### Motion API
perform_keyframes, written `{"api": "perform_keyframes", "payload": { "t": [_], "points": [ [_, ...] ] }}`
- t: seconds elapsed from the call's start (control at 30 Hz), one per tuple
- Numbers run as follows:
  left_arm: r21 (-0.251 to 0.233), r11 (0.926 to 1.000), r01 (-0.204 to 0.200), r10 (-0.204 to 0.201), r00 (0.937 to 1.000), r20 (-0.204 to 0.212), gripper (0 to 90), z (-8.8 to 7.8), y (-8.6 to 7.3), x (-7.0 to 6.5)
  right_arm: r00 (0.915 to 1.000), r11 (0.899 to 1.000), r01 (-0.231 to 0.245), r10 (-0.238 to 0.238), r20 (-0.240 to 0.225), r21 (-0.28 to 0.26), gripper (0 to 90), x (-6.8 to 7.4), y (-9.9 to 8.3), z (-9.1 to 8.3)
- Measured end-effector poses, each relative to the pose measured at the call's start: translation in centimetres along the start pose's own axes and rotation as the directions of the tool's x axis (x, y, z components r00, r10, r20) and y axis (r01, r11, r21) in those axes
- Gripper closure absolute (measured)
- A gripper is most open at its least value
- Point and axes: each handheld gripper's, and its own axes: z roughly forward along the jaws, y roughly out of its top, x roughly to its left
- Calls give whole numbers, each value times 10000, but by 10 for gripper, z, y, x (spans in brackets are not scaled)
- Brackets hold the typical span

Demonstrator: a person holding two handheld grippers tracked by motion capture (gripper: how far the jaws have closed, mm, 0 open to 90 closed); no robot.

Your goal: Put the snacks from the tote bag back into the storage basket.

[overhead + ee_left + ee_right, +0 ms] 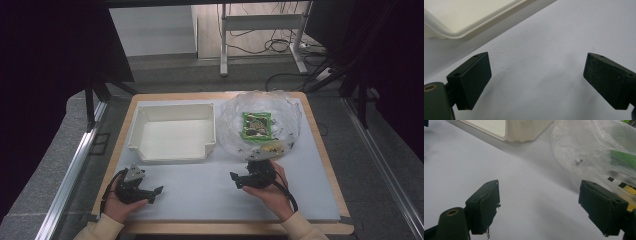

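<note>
1. Grippers, two. Your left gripper (159, 190) and right gripper (234, 178) both rest low over the white mat (200, 192), jaws spread wide, nothing between them. In the left gripper view (536, 82) and the right gripper view (539, 207) bare mat lies between the fingers.

2. Step in hand, as judged: start of a reach. Nothing is picked up yet.

3. Clear plastic bag (260, 122). Crumpled, lying just ahead of your right fingers, its near edge close beside the right-hand finger (602, 206) in the right gripper view. A yellow-and-black item (272, 146) lies inside at the near edge; what it is cannot be made out.

4. Green packet (257, 125). Flat inside the bag, farther from your right fingers, toward the bag's middle.

5. White tray (172, 132). Empty, ahead of your left fingers, beside the bag, the two apart.

6. Next move, as judged: bring the right fingers forward onto the bag; thin film calls for a shallow, careful pinch.

7. Surface: white mat on a wooden table (320, 150).

8. Room beyond: grey floor, a desk frame (260, 35), loose cables (280, 45).
</note>
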Motion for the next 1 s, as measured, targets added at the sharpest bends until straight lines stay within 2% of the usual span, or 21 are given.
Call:
{"api": "perform_keyframes", "payload": {
  "t": [0.2,0.37,0.47,0.63,1.0],
  "points": [
    [12,10000,24,-24,10000,3,80,1,0,0,10000,9995,15,-17,-47,-331,200,2,4,-3],
    [4,10000,19,-19,10000,6,80,0,0,0,9999,9995,93,-97,-108,-305,199,5,5,-3],
    [0,10000,-11,11,10000,44,80,1,0,0,10000,9996,29,-29,8,-265,190,6,7,-1],
    [-33,10000,-10,10,10000,82,80,0,0,0,10000,9998,-26,25,-88,-192,188,9,9,2],
    [-164,9999,23,-20,9999,156,80,-1,0,0,9999,9996,68,-73,-156,-289,184,16,24,3]
  ]
}}
